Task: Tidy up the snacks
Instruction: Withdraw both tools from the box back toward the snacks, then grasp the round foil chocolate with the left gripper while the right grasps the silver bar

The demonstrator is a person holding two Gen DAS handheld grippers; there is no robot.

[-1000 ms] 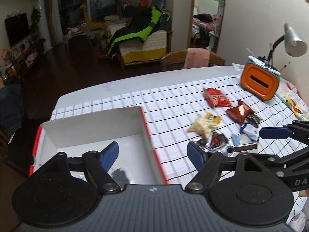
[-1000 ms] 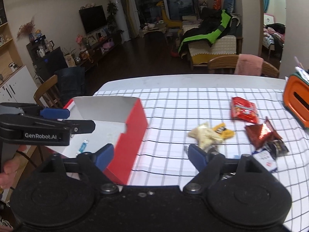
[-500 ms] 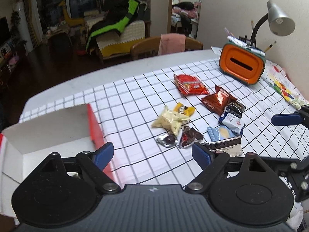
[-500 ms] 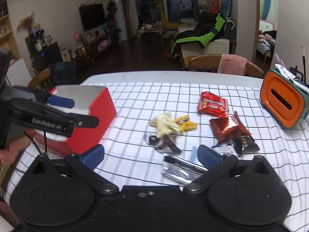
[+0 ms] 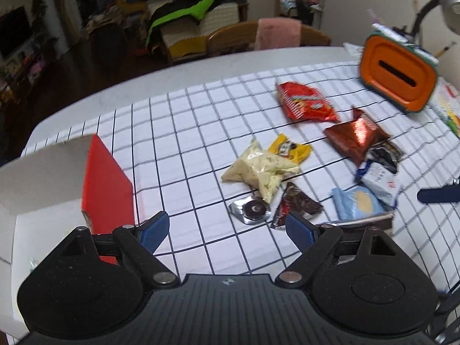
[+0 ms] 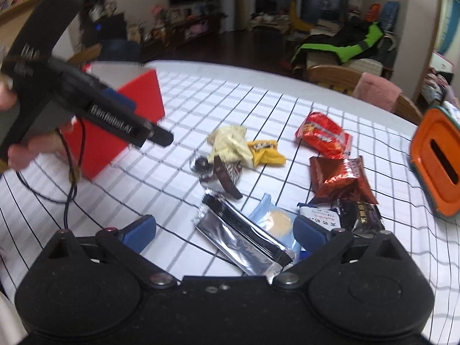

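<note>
Your left gripper is tilted down over the checked worktop, jaws spread, nothing between them. In the right wrist view it enters from the upper left, "GenRobot.AI" readable on its side; your hand grips the handle at the left edge.

Your right gripper is also pitched down, jaws wide and closing a little, with the silver-and-black wrapper lying between them, untouched.

Red box sits lower left in the left view, cut off by the frame. The snacks are scattered mid-frame: red bag, brown foil bag, pale bag, yellow packet. Their print is too blurred to read. Orange container is upper right.
</note>
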